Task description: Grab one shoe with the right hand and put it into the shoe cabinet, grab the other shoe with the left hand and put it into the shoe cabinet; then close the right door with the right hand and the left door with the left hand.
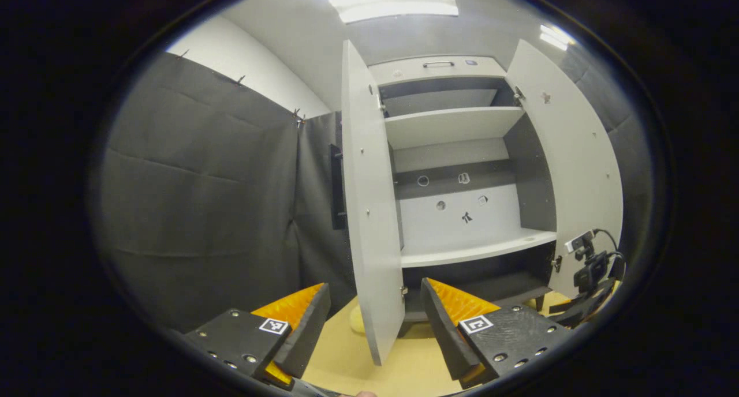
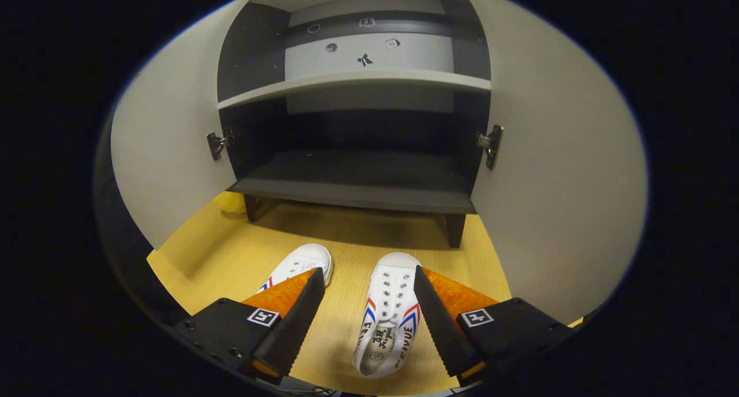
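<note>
While your right gripper (image 2: 365,304) points down toward the floor (image 2: 346,235) in the right gripper view, its fingers are spread wide and hold nothing. One white shoe (image 2: 388,313) lies between them, toe toward 12 o'clock, with its right side just beside the right finger; whether they touch I cannot tell. The other shoe (image 2: 300,264) lies at about 10 o'clock from the first, partly behind the left finger, near it but apart. Both shoes sit on the floor in front of the shoe cabinet (image 2: 358,178), whose dark bottom shelf is at 12 o'clock. In the left gripper view, your left gripper (image 1: 375,322) is held higher and level, facing the cabinet, fingers spread and holding nothing. The left door (image 1: 369,212) stands open edge-on between its fingers at 12 o'clock, and the right door (image 1: 571,160) stands open at 2 o'clock.
</note>
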A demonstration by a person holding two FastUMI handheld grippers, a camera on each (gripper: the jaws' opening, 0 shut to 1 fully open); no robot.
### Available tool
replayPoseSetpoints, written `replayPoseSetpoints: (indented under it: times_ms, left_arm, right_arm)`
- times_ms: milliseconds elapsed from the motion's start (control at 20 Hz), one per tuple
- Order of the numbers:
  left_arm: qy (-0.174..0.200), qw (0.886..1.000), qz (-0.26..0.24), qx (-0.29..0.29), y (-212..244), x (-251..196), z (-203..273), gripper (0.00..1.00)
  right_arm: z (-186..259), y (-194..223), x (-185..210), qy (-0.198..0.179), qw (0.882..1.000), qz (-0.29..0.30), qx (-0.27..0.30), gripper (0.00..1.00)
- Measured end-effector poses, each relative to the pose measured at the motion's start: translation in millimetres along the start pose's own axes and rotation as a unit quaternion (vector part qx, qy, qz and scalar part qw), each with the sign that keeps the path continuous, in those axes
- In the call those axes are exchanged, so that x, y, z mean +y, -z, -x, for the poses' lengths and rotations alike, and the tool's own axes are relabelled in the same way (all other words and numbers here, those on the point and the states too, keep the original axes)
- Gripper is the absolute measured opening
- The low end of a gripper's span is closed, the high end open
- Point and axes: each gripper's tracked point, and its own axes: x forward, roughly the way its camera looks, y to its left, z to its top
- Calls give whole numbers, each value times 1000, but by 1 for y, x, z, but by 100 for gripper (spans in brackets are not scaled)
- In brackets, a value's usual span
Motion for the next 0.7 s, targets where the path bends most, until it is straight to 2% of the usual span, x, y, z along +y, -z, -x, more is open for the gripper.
replayPoseSetpoints:
  times_ms: [50,100,350,400,550,600,700]
  left_arm:
    - [-1,1000,1,2,1,0,-1,90]
    - [-2,1000,3,4,3,0,-1,97]
    - [-1,1000,1,17,6,-1,-1,97]
    - [0,1000,1,18,6,-1,-1,97]
    - [3,1000,0,21,6,-1,-1,97]
    - [4,1000,0,22,6,-2,-1,97]
    - [5,1000,1,22,6,-2,-1,97]
  right_arm:
    - [-6,9,0,0,1000,-3,14,98]
    - [-11,16,0,-2,1000,-6,29,98]
    - [-35,54,5,-13,995,-19,102,97]
    - [-39,60,7,-17,993,-22,117,87]
    - [-48,73,6,-6,989,-19,149,67]
    - [-51,75,1,4,988,-16,156,72]
    - [-54,79,0,12,985,-17,170,64]
